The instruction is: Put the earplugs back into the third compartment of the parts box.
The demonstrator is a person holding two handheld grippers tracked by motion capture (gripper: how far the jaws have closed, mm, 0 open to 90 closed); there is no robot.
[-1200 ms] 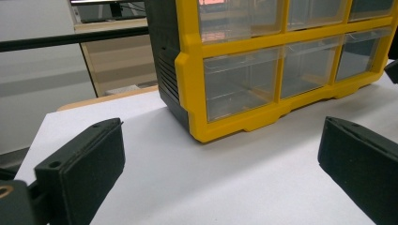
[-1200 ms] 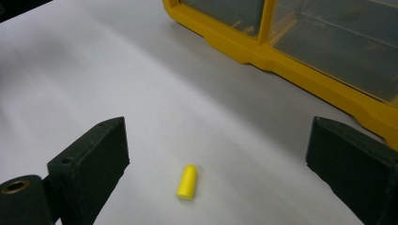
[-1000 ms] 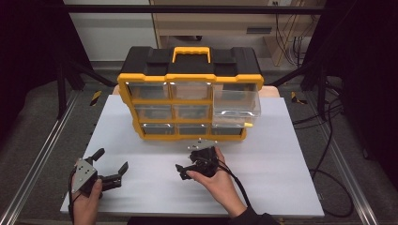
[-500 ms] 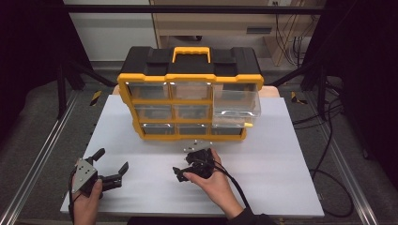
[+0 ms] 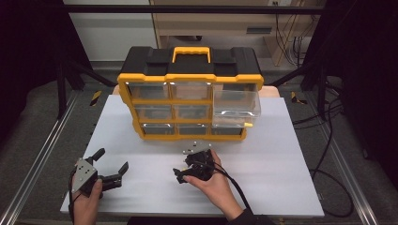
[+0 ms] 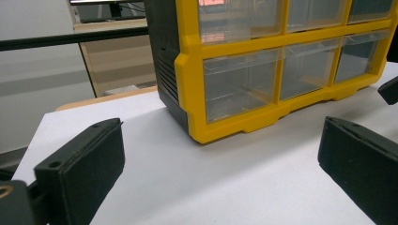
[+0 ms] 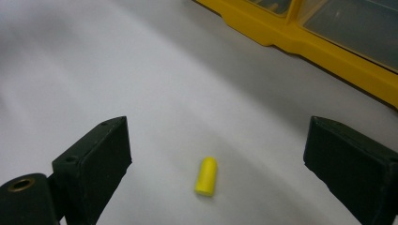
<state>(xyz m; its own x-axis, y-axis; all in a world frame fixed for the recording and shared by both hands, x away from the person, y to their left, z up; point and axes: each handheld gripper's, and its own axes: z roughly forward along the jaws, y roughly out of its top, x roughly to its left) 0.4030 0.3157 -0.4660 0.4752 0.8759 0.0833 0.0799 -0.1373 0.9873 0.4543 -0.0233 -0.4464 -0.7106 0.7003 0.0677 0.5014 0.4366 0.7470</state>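
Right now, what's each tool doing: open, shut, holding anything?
Left tool: open, holding nothing.
Right tool: open, holding nothing; a small yellow plug lies on the table between its jaws.

The small yellow piece looks like smooth matt plastic, the organizer glossy yellow-and-black plastic with clear drawers, the table matt white.

My high view: right hand covers most of right gripper; jaw gap unreadable there. Organizer cut by top and right edges in left gripper view. Drawer contents too small, glare-washed. Table blurred in right gripper view.
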